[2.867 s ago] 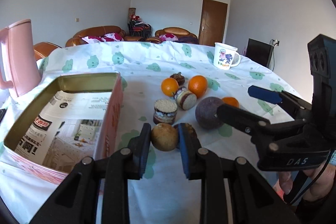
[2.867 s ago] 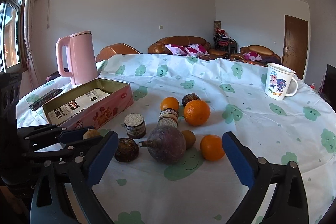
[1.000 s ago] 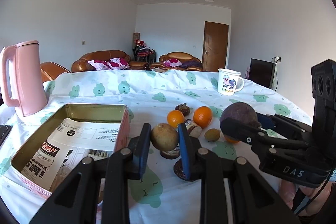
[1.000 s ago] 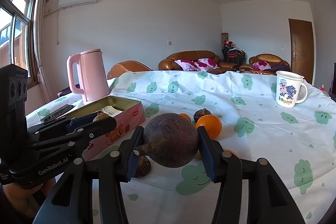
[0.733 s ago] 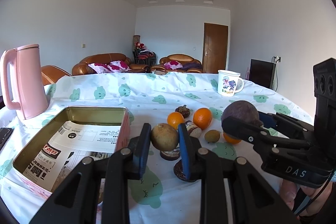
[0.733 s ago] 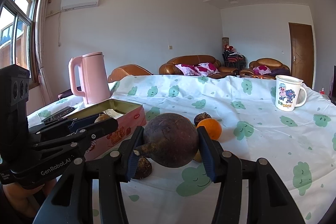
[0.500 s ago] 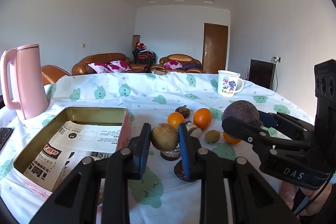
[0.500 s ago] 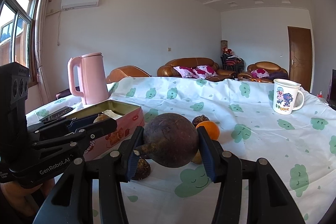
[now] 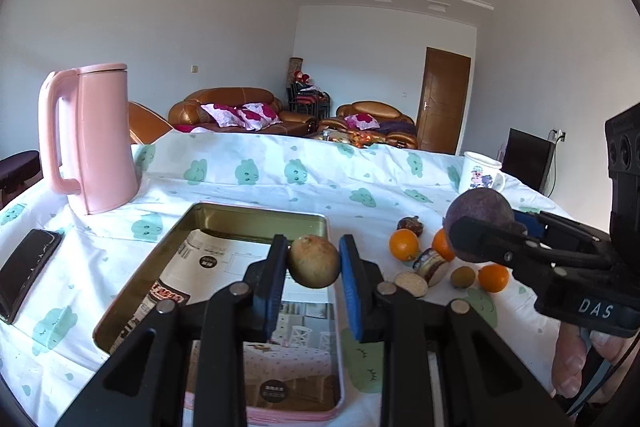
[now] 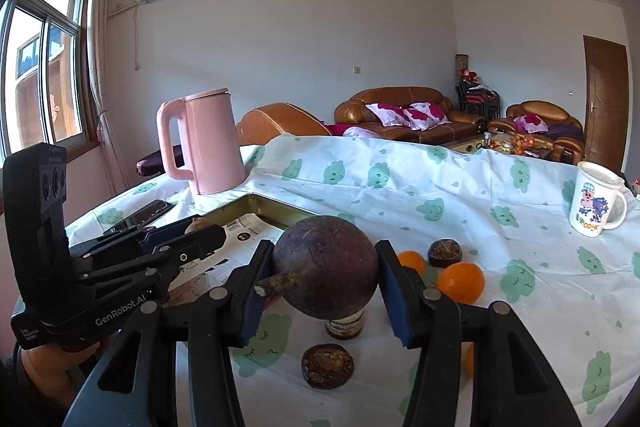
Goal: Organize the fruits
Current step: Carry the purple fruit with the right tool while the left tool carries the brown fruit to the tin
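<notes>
Tin (image 9: 256,223) nearer — fruit (image 9: 314,261) between fingers (image 9: 272,283)

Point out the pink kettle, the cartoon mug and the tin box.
pink kettle (image 9: 106,147): left wrist view, middle of its body.
cartoon mug (image 10: 592,203): right wrist view, printed side of the cup.
tin box (image 9: 256,225): left wrist view, inner far wall.

Bright window (image 10: 44,67) daylight, sharp focus, fisheye-warped dark edges.
</notes>
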`<state>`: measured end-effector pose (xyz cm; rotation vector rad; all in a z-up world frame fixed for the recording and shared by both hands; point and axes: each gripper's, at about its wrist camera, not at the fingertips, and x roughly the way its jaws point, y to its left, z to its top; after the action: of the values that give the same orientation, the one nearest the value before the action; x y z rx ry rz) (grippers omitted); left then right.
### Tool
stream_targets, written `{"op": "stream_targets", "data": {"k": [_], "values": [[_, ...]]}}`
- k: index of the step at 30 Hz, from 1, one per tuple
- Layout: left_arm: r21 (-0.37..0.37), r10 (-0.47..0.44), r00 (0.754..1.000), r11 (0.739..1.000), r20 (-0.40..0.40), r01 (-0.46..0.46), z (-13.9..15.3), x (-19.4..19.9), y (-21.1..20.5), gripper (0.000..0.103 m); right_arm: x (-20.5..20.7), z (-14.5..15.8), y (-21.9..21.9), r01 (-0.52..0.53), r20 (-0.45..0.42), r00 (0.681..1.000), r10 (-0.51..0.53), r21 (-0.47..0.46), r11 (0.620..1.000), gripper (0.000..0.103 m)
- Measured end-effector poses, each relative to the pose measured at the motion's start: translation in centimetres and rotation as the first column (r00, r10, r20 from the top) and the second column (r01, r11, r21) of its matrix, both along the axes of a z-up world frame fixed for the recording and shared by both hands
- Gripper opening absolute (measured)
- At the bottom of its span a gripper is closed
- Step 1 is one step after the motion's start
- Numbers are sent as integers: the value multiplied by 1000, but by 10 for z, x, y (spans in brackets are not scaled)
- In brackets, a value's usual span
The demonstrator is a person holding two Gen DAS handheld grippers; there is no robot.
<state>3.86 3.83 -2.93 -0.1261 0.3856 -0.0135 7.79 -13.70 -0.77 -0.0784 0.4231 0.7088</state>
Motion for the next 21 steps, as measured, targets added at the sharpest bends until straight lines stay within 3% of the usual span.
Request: {"op": "stream_targets", "data": {"k": [9,21], "values": [[29,60,997,998,-47,-59,2,15,38,28,20,5,56,-89,-64,994,86,-41,995,53],[40,83,991,996,-108,-79,-1,31,63,28,36,-10,100,-122,-102,989,111,-106,987,53]]}}
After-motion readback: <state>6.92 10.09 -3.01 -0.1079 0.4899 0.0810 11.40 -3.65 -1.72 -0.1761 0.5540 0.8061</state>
